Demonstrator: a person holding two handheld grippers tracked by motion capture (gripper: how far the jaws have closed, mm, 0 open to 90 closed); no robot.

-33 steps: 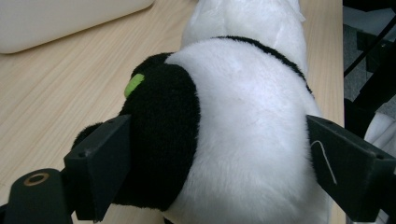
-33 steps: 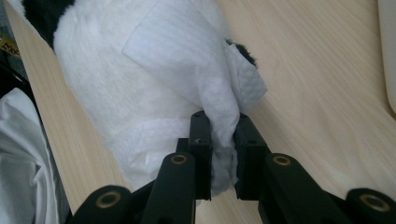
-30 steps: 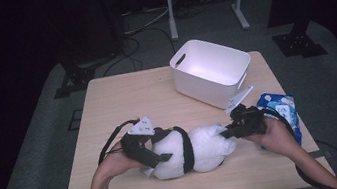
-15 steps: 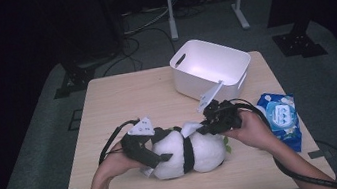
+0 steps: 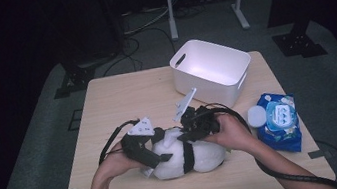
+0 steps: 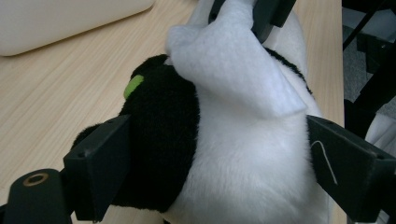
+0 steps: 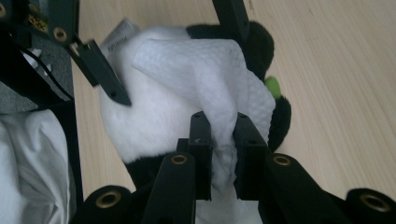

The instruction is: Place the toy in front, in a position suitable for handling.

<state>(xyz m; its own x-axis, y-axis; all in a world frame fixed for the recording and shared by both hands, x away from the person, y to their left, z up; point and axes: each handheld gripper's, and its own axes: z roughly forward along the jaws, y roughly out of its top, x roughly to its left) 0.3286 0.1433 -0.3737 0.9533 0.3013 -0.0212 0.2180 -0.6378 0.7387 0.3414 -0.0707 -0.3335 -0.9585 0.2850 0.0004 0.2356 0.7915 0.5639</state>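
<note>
A black and white plush toy lies on the wooden table near its front edge. My left gripper is shut on the toy's left end, one jaw on either side of its black band. My right gripper is shut on a white wipe and holds it against the top of the plush toy. In the left gripper view the wipe drapes over the toy, with the right gripper above it. The right gripper sits over the toy's middle.
A white plastic bin stands at the back right of the table. A blue pack of wipes with a round white lid beside it lies at the right edge. Bare wood stretches across the back left.
My right gripper has moved left from beside the wipes pack onto the plush toy, bringing the white wipe with it. The left gripper has stayed on the toy.
</note>
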